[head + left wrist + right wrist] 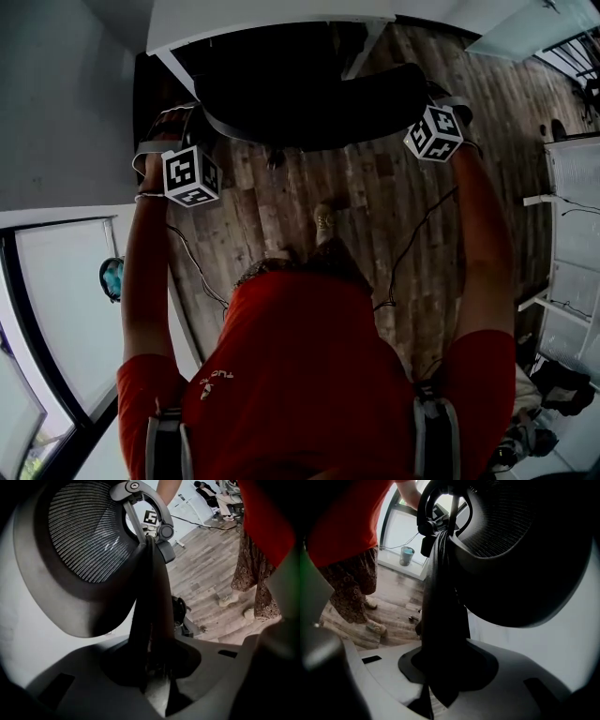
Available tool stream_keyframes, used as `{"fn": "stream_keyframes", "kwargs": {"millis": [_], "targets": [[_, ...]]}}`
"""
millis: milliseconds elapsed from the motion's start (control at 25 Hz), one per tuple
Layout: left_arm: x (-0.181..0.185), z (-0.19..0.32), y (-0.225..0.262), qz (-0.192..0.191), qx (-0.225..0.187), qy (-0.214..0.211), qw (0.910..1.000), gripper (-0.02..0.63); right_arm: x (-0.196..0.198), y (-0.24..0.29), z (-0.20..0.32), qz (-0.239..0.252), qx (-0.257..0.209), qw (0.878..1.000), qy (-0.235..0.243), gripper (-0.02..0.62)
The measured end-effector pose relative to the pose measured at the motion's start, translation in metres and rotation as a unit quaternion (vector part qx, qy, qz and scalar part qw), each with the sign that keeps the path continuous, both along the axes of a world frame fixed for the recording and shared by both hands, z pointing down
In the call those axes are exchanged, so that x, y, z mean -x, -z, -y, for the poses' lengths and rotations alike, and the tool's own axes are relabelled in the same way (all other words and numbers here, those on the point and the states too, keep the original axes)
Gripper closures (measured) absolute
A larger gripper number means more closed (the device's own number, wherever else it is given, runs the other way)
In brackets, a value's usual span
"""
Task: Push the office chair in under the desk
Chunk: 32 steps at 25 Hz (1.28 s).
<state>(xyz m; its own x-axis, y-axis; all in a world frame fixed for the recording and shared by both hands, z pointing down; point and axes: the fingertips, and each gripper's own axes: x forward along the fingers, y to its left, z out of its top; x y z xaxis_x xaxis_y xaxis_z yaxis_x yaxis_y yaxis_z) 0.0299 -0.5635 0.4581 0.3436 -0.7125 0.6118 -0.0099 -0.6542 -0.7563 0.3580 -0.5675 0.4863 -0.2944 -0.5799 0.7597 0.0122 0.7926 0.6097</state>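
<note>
The black office chair [309, 108] stands with its seat partly beneath the white desk [272, 19] at the top of the head view. My left gripper [186, 122] holds the left edge of its backrest and my right gripper [442, 98] the right edge. In the left gripper view the jaws [157, 667] are shut on the dark backrest rim [150, 597], with the mesh back [89, 536] above. The right gripper [440, 677] is likewise shut on the backrest rim [440, 588], beside the mesh [511, 550]. The chair's base is hidden.
A glass door [56, 309] and a blue bucket [112, 277] are at the left. White furniture [572, 253] lines the right side. Cables trail from both grippers over the wooden floor [375, 216]. The person's feet [229, 599] stand behind the chair.
</note>
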Motion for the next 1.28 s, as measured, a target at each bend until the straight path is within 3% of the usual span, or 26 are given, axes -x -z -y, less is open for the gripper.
{"fn": "stream_keyframes", "kwargs": {"millis": [560, 800, 1280], "targets": [[-0.012, 0.101, -0.004, 0.015, 0.011, 0.060, 0.9981, 0.491, -0.009, 0.003, 0.116, 0.008, 0.001, 0.999, 0.040, 0.479], [-0.001, 0.144, -0.008, 0.026, 0.015, 0.090, 0.9955, 0.488, -0.001, 0.001, 0.156, 0.012, -0.001, 0.999, 0.048, 0.480], [0.014, 0.216, -0.009, 0.025, 0.006, 0.102, 0.9944, 0.476, 0.011, -0.001, 0.223, 0.012, 0.002, 0.999, 0.038, 0.479]]}}
